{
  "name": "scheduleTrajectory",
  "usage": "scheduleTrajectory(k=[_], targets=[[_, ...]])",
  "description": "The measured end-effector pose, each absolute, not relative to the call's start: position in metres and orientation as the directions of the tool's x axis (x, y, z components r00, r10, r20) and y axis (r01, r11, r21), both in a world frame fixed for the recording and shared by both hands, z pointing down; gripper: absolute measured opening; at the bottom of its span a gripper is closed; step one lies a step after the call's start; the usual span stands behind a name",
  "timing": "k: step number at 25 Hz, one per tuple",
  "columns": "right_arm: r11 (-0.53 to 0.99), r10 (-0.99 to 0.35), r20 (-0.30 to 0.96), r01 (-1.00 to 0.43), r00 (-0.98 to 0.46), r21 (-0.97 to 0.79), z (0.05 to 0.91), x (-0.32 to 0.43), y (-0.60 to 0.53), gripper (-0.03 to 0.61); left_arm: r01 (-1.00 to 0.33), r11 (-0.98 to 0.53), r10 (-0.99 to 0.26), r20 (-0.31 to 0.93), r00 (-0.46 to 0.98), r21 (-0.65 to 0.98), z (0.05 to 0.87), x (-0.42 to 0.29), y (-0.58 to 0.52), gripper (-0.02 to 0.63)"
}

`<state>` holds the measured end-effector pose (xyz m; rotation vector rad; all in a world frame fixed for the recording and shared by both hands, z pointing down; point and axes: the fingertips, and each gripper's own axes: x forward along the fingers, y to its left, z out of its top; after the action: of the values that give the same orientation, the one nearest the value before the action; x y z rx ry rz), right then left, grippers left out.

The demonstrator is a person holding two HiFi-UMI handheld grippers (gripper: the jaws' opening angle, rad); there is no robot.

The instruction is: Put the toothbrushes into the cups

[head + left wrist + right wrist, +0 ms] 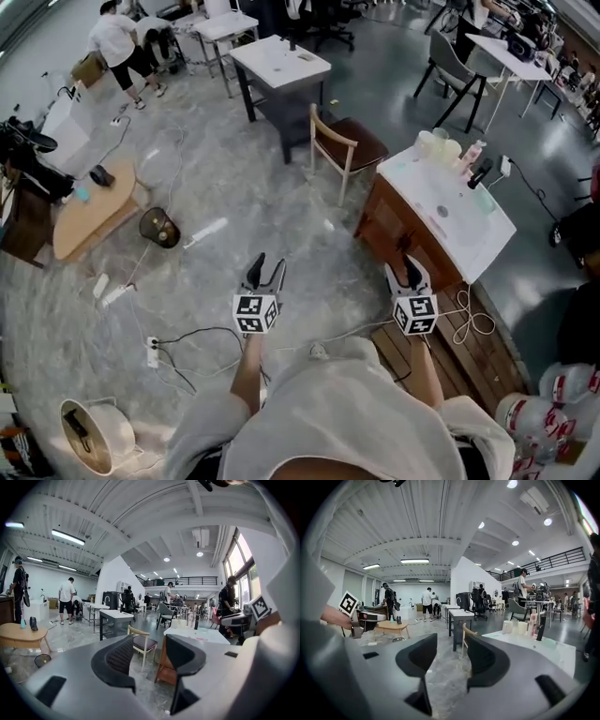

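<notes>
Two pale cups (441, 142) stand at the far end of a white-topped wooden washstand (441, 220) on the right of the head view. Beside them are a pink bottle (473, 153) and a dark upright object (481, 172). No toothbrush can be made out for certain. In the right gripper view the cups (514, 627) stand on the white top ahead and to the right. My left gripper (265, 272) hangs over the bare floor, open and holding nothing (150, 656). My right gripper (409, 272) is near the washstand's near corner, also open and empty (451, 656).
A wooden chair (342, 145) stands left of the washstand, with a grey table (281, 66) behind it. A low round wooden table (94, 211) and a dark bin (159, 228) are at the left. Cables and a power strip (153, 352) lie on the floor. People work at the far desks (117, 42).
</notes>
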<state>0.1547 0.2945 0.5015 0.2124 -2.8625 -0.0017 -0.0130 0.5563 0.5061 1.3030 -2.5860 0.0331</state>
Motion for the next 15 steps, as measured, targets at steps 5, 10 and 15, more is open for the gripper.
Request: scheduleTrajectory(k=[5,10,15], targets=[[0.987,-0.159,0.288,-0.162,-0.944,0.012,0.507,0.138,0.282,0.183,-0.819,0.568,-0.807,0.252,-0.533,0.087,0.513,-0.033,0.532,0.216],[0.984,-0.171,0.302,-0.177,-0.938,0.008,0.519,0.12,0.262,0.178,-0.828,0.552,-0.814,0.278,-0.51,0.1,0.528,-0.051,0.509,0.216],[0.98,-0.189,0.306,-0.197,-0.933,0.004,0.527,0.09,0.232,0.178,-0.837,0.539,-0.821,0.281,-0.498,0.093,0.53,-0.087,0.476,0.215]])
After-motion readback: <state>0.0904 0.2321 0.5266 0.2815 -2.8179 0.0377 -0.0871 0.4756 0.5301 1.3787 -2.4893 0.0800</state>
